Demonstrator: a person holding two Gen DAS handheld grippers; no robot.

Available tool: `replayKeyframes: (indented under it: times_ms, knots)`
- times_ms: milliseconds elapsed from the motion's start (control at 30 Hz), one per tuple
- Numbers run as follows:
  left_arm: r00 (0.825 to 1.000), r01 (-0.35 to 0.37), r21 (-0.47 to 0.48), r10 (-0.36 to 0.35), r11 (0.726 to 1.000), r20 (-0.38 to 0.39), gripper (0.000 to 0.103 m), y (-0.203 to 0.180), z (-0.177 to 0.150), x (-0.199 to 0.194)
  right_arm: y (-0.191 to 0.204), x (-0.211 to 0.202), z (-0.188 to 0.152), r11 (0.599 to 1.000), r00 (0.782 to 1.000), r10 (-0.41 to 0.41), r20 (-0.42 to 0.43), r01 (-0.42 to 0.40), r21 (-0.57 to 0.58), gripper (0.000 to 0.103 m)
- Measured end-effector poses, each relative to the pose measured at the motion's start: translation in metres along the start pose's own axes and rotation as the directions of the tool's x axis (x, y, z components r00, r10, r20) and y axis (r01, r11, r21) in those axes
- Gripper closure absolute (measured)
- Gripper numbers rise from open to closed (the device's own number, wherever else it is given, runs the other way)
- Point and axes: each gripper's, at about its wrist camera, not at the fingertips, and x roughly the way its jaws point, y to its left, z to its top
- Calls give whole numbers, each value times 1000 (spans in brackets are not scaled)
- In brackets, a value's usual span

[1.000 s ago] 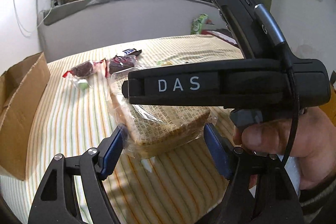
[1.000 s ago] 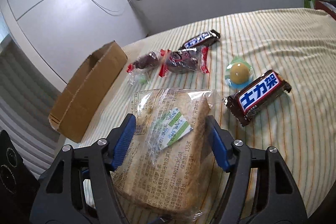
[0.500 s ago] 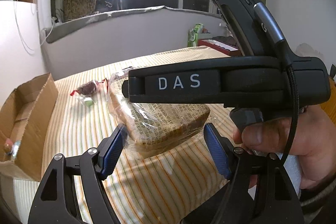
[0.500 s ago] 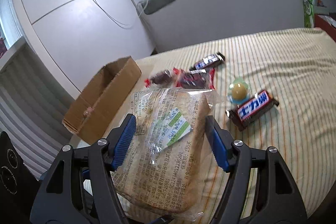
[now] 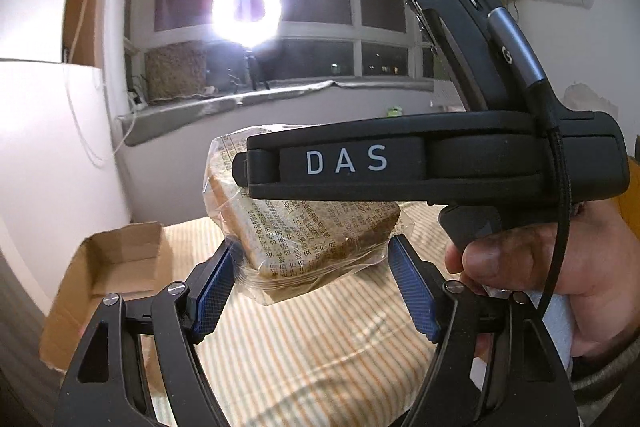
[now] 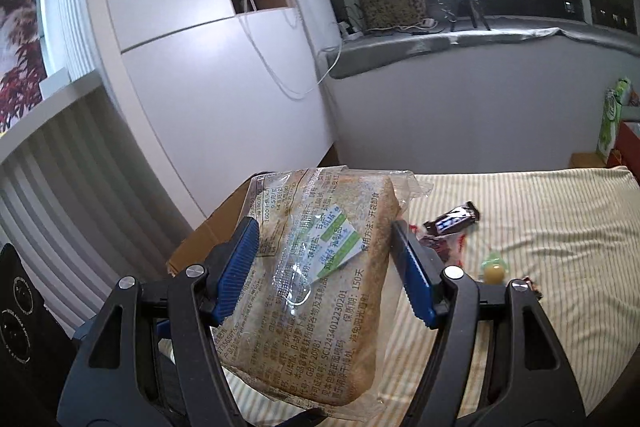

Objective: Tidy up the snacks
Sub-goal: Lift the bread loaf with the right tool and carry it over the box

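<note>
At the left stands the open cardboard box (image 5: 116,267), and as far as its visible part shows, no snack lies in it, so the sorting looks barely begun. Next to it the left gripper (image 5: 316,283) hangs with its fingers apart on either side of the wrapped bread (image 6: 320,283), not clearly touching it, while the right gripper (image 6: 326,267) has its fingers clamped on that bread, held in the air above the striped surface (image 6: 540,251) near the box. Further right, a chocolate bar (image 6: 456,219), red-wrapped sweets (image 6: 444,247) and a jelly cup (image 6: 494,271) lie on the surface, so most of the job is left.
</note>
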Motion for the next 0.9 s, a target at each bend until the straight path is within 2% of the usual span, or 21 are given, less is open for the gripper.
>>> replayKeyframes:
  times_ms: [267,500,733,900]
  knots:
    - [1000,-17,-42,18,999,5,28,19,-15,-22,34,21,-1,999,999,19,-30,-20,-35,33]
    - [999,-43,-95,44,995,8,28,39,-28,-37,65,65,-4,996,995,47,-86,-53,-70,33]
    - [992,-128,-168,125,977,-25,28,79,-52,-54,105,123,-7,983,978,139,-155,-156,-100,33]
    - [982,-191,-188,186,964,-44,28,98,-61,-65,127,143,-7,970,966,187,-177,-209,-120,33]
